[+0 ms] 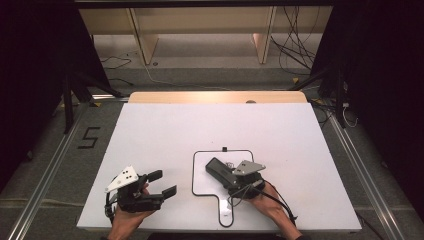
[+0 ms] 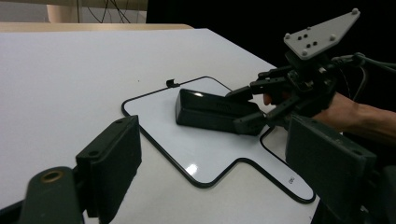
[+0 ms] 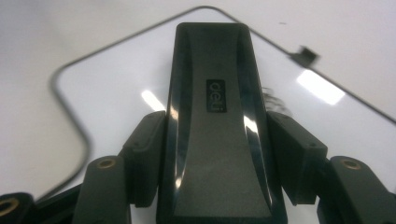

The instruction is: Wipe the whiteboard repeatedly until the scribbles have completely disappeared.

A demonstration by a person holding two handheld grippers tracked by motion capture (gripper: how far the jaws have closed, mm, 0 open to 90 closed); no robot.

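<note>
A white table fills the middle of the scene, with a bare wooden strip along its far edge. On its near right part lies a small whiteboard, a white panel with a thin black rim and a handle-like tab reaching toward the near edge; a small black clip sits on its far rim. On the whiteboard rests a black board eraser, a wedge-shaped block with a logo plate on its top, lying flat and slanted toward the far left. The right gripper comes in from the near right, and its jaws clamp the eraser's near end from both sides. The left gripper is held well to the left over the bare table, jaws spread wide with nothing between them.
</note>
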